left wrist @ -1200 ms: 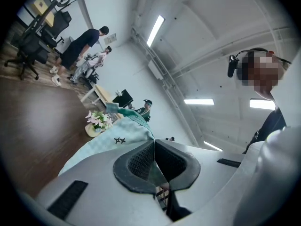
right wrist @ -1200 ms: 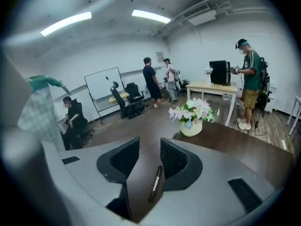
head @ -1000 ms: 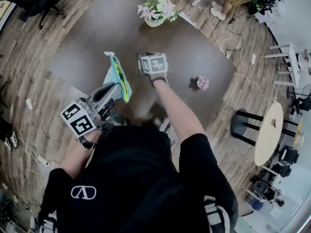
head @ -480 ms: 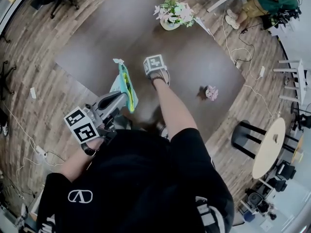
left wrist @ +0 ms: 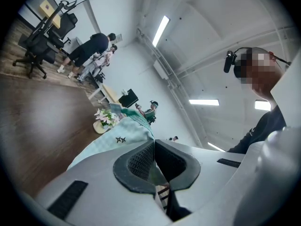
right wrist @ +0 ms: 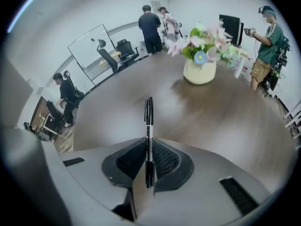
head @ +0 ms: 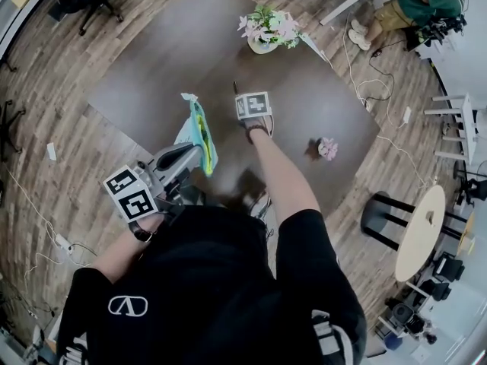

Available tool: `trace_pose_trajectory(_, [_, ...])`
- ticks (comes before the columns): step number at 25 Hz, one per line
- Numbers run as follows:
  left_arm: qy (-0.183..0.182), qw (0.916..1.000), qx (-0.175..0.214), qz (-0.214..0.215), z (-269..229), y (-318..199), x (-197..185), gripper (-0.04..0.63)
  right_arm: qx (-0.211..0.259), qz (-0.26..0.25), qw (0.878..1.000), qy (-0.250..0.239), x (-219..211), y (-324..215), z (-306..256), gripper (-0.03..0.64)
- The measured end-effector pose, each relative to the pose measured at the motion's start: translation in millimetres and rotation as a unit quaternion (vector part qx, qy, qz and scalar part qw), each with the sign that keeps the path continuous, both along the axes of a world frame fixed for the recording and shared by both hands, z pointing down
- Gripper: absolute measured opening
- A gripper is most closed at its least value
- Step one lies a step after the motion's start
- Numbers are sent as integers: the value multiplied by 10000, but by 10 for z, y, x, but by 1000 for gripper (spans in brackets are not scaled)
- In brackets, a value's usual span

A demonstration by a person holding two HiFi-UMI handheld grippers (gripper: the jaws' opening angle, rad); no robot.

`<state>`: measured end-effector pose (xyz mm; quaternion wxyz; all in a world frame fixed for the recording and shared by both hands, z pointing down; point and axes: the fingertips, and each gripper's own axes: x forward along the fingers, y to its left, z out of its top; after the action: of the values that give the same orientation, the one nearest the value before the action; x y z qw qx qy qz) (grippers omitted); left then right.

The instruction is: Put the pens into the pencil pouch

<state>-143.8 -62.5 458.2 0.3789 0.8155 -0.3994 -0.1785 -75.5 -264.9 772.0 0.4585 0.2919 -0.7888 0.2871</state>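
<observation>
- Pouch, teal, is held up on edge above the table. My left gripper pinches its near end, jaws tight on the fabric.
- Right gripper, just beside the pouch, has just been closing its jaws. They now clamp a black pen, one end sticking out beyond them.
- Pen looks secured, I judge; next comes carrying it to the pouch's mouth.

Left gripper level, jaws together

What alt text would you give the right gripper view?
A black pen stands clamped between the right gripper's jaws, which have just been closing, over a brown table. A vase of flowers stands beyond.
</observation>
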Motion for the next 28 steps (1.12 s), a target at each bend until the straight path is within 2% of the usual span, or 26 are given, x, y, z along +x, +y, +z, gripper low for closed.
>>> trace_pose_trajectory(3, [15, 9999, 85, 83, -63, -39, 52, 9, 631, 206, 9963, -543, 45, -199, -616, 41])
trace_pose_trajectory(5, [31, 9997, 157, 172, -113, -65, 114, 9, 1165, 251, 9886, -917, 92, -292, -1130, 41])
trace_pose_trajectory(7, [34, 9993, 224, 281, -161, -95, 211, 9, 1724, 265, 9753, -1354, 166, -327, -1683, 41])
trace_pose_trajectory(9, [17, 9988, 281, 396, -208, -131, 367, 9, 2291, 318, 9571, -1746, 331, -310, -2218, 41])
trace_pose_trajectory(12, [10, 9977, 372, 565, -275, -203, 552, 9, 3200, 402, 9202, -2218, 590, -185, -2984, 41])
trace_pose_trajectory(15, [32, 9964, 453, 710, -323, -274, 589, 9, 4022, 475, 8727, -2727, 714, 105, -3652, 41])
trace_pose_trajectory(18, [43, 9949, 550, 846, -390, -356, 631, 9, 4638, 606, 8224, -3239, 846, 436, -4142, 41])
trace_pose_trajectory(20, [45, 9941, 589, 908, -428, -380, 667, 9, 4924, 711, 7976, -3410, 932, 641, -4304, 41])
trace_pose_trajectory(22, [40, 9935, 614, 953, -459, -391, 725, 9, 5082, 782, 7874, -3399, 1016, 774, -4348, 41])
trace_pose_trajectory(24, [20, 9931, 639, 987, -484, -417, 777, 9, 5116, 839, 7852, -3387, 1082, 819, -4357, 41])
trace_pose_trajectory(28, [-13, 9928, 613, 1028, -445, -461, 774, 9, 4792, 982, 7808, -3887, 1029, 952, -4426, 41])
